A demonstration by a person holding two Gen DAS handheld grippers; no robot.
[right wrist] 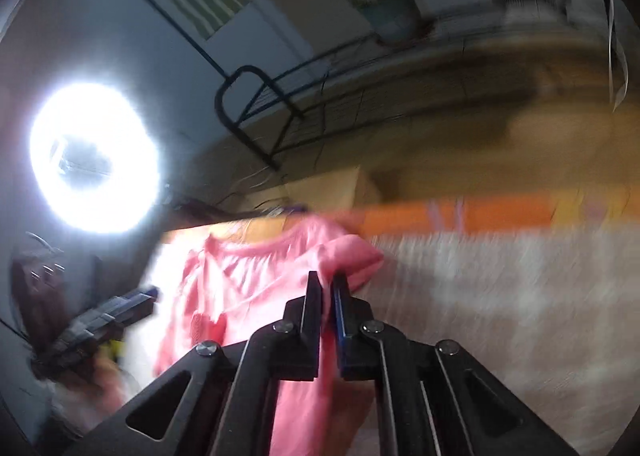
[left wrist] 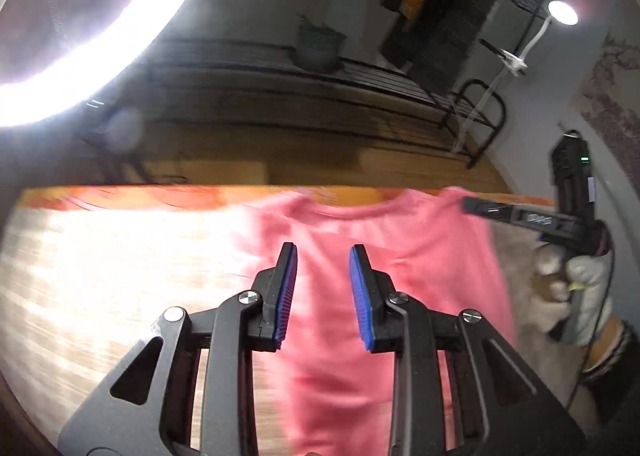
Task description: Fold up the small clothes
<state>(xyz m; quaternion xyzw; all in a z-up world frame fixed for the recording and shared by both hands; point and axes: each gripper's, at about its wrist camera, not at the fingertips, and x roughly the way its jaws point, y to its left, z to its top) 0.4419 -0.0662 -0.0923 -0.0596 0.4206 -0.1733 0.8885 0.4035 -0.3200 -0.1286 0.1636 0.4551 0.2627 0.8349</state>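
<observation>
A small pink shirt (left wrist: 384, 256) lies spread on the table, its neckline toward the far edge. My left gripper (left wrist: 323, 252) is open above the middle of the shirt, with nothing between its blue pads. My right gripper (right wrist: 327, 281) is shut on the shirt (right wrist: 248, 288) at its right shoulder or sleeve, with pink cloth bunched over the fingertips. In the left wrist view the right gripper (left wrist: 470, 205) reaches in from the right onto the shirt's far right corner, held by a gloved hand (left wrist: 576, 284). The left gripper (right wrist: 140, 296) shows blurred at the left of the right wrist view.
The wooden table (left wrist: 100, 276) has an orange far edge (right wrist: 460, 216). A bright ring light (right wrist: 94, 162) stands at the left. A black wire rack (left wrist: 400, 92) with a plant pot (left wrist: 320, 46) stands on the floor beyond the table.
</observation>
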